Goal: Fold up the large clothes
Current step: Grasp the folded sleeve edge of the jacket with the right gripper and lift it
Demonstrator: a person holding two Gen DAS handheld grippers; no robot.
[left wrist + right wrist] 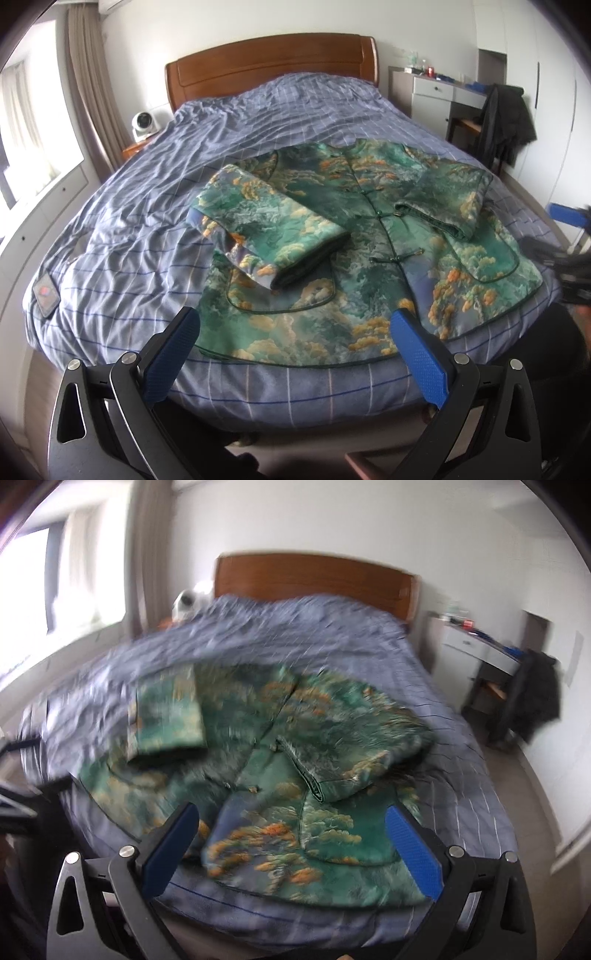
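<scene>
Both tongs (295, 325) (291, 823) spread, empty; jacket (369, 236) (280, 760) just ahead.

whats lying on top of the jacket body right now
Both sleeves are folded in across the jacket: the left sleeve over the left chest, the right sleeve over the right. They hide the fabric beneath them; the button line between them shows.

Green jacket (369, 266) printed with orange and white cloud-like trees, lying front up and buttoned on the bed (147, 206), collar toward the headboard, hem at the near edge, both sleeves (273, 232) folded inward across the chest, dark piping along edges
</scene>
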